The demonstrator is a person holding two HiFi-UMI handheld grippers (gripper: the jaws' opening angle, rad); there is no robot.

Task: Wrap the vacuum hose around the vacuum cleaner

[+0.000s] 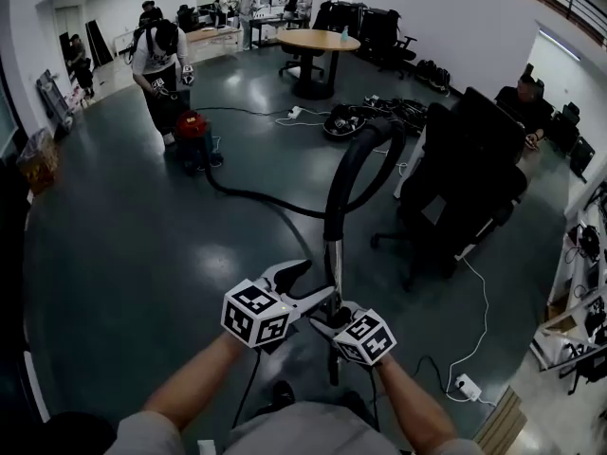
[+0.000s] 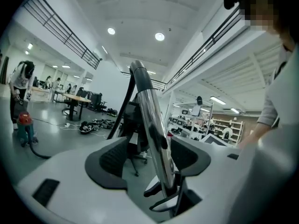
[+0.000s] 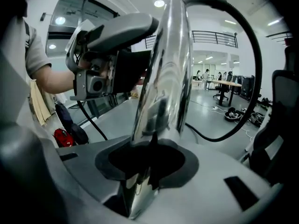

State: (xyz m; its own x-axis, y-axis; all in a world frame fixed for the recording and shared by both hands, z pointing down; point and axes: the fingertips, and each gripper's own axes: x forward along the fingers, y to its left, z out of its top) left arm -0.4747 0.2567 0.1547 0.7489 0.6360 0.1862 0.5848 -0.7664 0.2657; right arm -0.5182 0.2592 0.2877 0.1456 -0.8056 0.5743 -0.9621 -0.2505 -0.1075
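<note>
Hose (image 1: 356,159) arching black through centre frame, then trailing over floor (image 1: 114,254) to red vacuum cleaner (image 1: 193,126) at upper left. Chrome tube (image 1: 335,259) upright at lower centre, clamped by right gripper (image 3: 149,160), jaws part-closed onto it. Left gripper (image 2: 149,157) spread wide around same tube, not squeezing.

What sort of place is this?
Probably a large open office or lab workspace: a round table and black office chairs stand on a glossy dark floor, and a power strip lies on it.
</note>
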